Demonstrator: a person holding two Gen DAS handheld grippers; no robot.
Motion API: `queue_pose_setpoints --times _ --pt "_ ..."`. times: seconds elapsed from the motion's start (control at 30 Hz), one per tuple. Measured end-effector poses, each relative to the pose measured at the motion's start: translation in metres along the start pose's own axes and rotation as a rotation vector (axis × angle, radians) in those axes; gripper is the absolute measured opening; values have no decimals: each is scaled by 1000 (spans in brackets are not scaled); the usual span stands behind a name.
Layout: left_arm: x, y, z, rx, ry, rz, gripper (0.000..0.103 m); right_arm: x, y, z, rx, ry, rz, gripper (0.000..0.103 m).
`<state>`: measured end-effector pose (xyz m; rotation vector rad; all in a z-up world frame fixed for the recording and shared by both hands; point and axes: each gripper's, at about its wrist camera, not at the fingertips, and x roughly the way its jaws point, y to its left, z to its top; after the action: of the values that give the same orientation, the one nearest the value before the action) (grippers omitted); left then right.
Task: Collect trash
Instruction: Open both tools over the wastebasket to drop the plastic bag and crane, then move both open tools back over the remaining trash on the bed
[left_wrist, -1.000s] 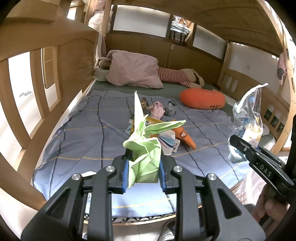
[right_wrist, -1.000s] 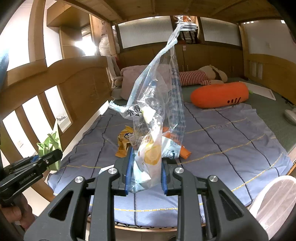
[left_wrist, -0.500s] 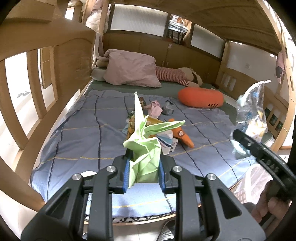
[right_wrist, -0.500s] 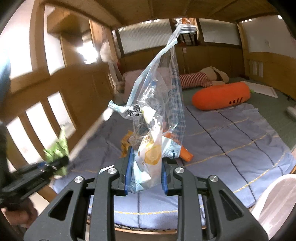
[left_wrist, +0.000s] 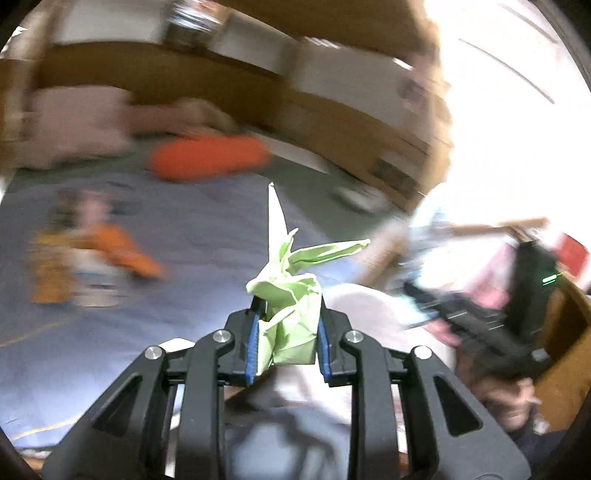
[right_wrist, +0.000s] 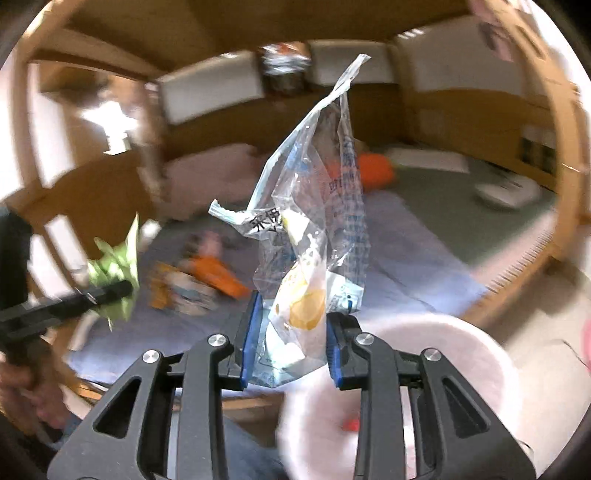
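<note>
My left gripper is shut on a crumpled green paper and holds it in the air. It also shows at the left of the right wrist view. My right gripper is shut on a clear plastic wrapper with print on it, above the rim of a white trash bin. The bin also shows in the left wrist view, just beyond the green paper. More trash lies in a pile on the blue bed sheet. Both views are motion-blurred.
An orange carrot cushion and a pink pillow lie at the far end of the bed. Wooden bed rails frame the mattress. The bin stands off the bed's near right corner.
Both grippers have swung right, away from the bed and toward the white bin, each still holding its trash. The bin now fills the lower right of the right wrist view.
</note>
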<state>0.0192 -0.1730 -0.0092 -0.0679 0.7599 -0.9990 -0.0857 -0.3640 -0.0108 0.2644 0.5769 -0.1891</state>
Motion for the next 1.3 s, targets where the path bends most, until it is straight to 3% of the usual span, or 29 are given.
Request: queue_pose_setpoints --times 0.1,0.17,0.2,0.23,0.3,0.43,0.53,0.63,0.73,0.9,1.03,1.13,1.17,1.23,1.3 --pt "52 -40 0 -7 107 -134 31 -2 -35 -20 42 73 -77 36" --pt "91 -63 -5 -15 189 -198 56 -4 -52 -29 82 97 -117 45" --pt "101 -66 -7 -20 207 -193 77 -5 -61 -33 112 111 -129 58" --pt "111 -68 -8 -31 219 -171 85 -7 -68 -34 137 111 -127 75" --pt "116 -58 -7 -71 214 -147 88 -12 -76 -30 188 76 -135 87" --pt "85 -13 11 -187 145 -125 90 -25 -70 -17 196 -9 -128 89" --pt "32 22 30 -172 17 -19 96 -26 -57 -9 185 -54 -98 89" --pt "-34 52 35 -98 -135 192 100 -17 -37 2 162 -70 -42 89" --pt "-88 84 29 -53 -240 410 100 0 19 13 76 -82 59 90" --pt "-146 138 8 -104 -312 648 100 46 125 32 -87 -100 210 90" --pt "-161 174 -17 -168 -326 731 100 80 178 41 -132 -94 268 90" --pt "-153 186 -31 -185 -262 779 100 100 199 33 -165 -123 288 90" --pt "-151 187 -32 -196 -249 763 100 108 202 28 -172 -130 297 90" --pt "-147 187 -34 -202 -256 709 100 123 212 22 -186 -32 283 90" --pt "-143 186 -36 -196 -243 695 100 126 207 24 -146 -20 293 90"
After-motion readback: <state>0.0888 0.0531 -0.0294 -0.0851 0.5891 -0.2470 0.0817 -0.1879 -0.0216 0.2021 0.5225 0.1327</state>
